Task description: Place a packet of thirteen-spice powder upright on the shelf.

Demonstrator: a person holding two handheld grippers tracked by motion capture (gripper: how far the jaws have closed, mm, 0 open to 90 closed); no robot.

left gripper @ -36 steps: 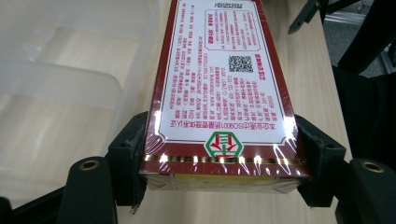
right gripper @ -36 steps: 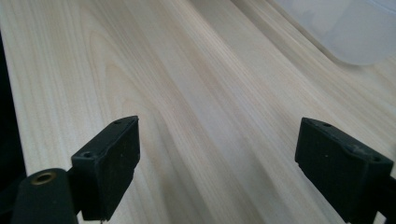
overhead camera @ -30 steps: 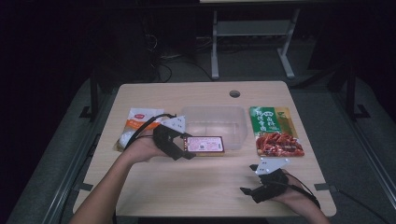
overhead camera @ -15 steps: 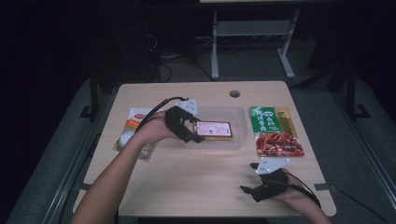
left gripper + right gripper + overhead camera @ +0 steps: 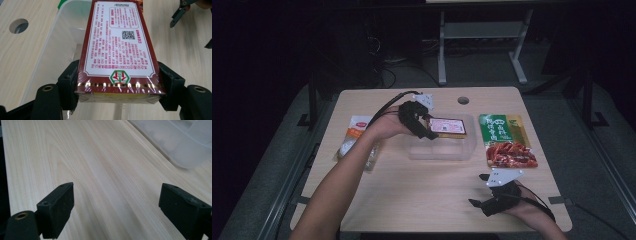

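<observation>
High view shows a big wooden table (image 5: 412, 200) with a round hole near its far edge. On it, in the middle, sits a clear plastic tub (image 5: 442, 147). To the right of the tub lies a green and red snack bag (image 5: 504, 140). To the left lies a white and orange food bag (image 5: 354, 140), partly under the person's arm.

Next in size is the dark red box (image 5: 447, 126) with a white label. It hangs in the air over the tub, flat side up, not touching the bottom as far as I can tell. The box looks stiff and light. It is wrapped in shiny film, so it may be slippery. A good place to hold it is across its two long sides, near one end.

That is where the left gripper (image 5: 117, 87) holds it. In the left gripper view its black jaws press on both long sides of the box (image 5: 117, 50), near the close end.

The right gripper (image 5: 116, 202) rests low near the front of the table, well apart from the box. Its jaws are spread wide and hold nothing.
</observation>
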